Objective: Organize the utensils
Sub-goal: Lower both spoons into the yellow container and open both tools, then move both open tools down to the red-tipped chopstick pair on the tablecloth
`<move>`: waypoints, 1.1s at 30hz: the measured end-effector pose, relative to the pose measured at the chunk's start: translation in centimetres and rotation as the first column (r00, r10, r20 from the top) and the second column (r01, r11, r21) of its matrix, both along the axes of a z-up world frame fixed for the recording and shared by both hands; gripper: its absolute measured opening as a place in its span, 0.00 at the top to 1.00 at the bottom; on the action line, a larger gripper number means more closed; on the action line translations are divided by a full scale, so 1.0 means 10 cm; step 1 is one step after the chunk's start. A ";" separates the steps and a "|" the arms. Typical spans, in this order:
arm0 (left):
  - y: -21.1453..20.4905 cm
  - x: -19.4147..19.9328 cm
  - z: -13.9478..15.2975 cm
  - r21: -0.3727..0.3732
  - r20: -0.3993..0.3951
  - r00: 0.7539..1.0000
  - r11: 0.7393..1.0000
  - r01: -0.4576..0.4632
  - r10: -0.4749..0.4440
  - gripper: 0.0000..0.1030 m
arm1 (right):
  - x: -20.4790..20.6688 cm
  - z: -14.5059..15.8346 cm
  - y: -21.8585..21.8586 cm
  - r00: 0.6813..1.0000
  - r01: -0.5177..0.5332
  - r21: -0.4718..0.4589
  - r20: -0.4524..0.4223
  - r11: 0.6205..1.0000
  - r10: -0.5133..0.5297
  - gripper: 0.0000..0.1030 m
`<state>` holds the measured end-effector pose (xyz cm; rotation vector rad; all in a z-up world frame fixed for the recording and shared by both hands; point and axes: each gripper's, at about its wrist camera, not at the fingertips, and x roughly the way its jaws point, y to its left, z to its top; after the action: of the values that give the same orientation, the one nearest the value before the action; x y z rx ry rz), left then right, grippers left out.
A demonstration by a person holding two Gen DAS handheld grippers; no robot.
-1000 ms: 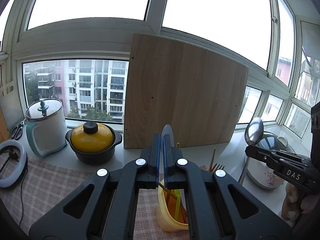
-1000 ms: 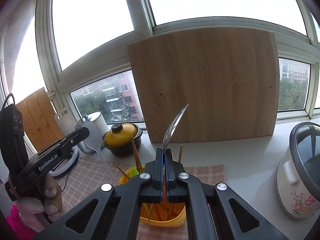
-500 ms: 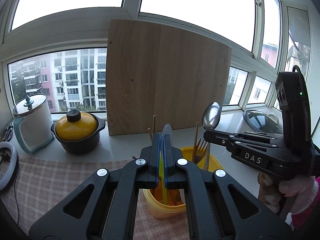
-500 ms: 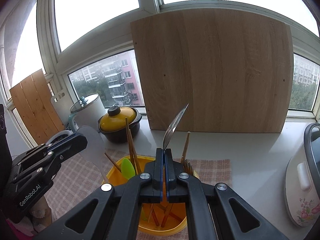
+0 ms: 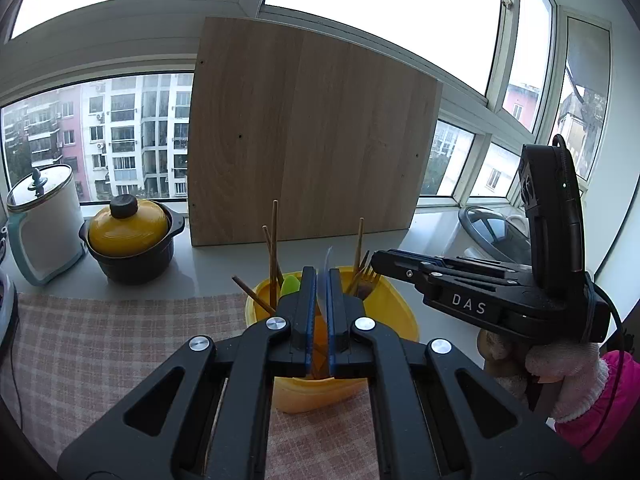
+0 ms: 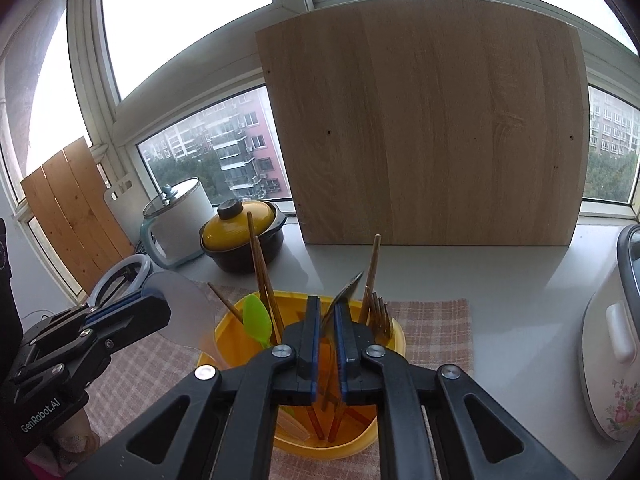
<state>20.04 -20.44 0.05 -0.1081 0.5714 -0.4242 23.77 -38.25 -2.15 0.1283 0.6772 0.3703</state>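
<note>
Spoon: being flanked by parted right gripper fingers over yellow holder.
Spatula: being flanked by parted left gripper fingers.

- A home kitchen counter by a window.
- Yellow-lidded casserole pot, rice cooker and white electric kettle stand there.
- Checked cloth; apartment blocks outside.
</note>
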 end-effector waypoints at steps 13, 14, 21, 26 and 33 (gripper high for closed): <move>0.10 -0.12 0.02 -0.012 0.001 1.000 1.000 -0.015 0.015 0.77 | -0.23 0.04 -0.18 0.998 0.057 0.022 0.004 0.998 -0.057 0.68; 0.11 -0.14 0.02 -0.009 0.002 1.000 1.000 -0.015 0.015 0.77 | -0.25 0.05 -0.19 0.998 0.062 0.027 0.006 0.998 -0.063 0.64; 0.17 -0.25 0.02 0.016 0.003 1.000 1.000 -0.019 0.019 0.74 | -0.47 0.09 -0.21 0.996 0.086 0.031 0.022 0.996 -0.087 0.37; 0.27 -0.33 0.02 0.037 0.004 1.000 0.999 -0.025 0.025 0.63 | -0.64 0.08 -0.18 0.995 0.099 0.037 0.012 0.994 -0.100 0.21; 0.42 -0.49 0.01 0.074 0.008 0.999 0.996 -0.051 0.050 0.46 | -0.89 0.07 -0.12 0.993 0.119 0.050 0.018 0.992 -0.120 0.03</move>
<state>15.11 -16.21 0.15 -0.0497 0.5763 -0.3534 14.88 -39.41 -1.48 0.2106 0.6364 0.2728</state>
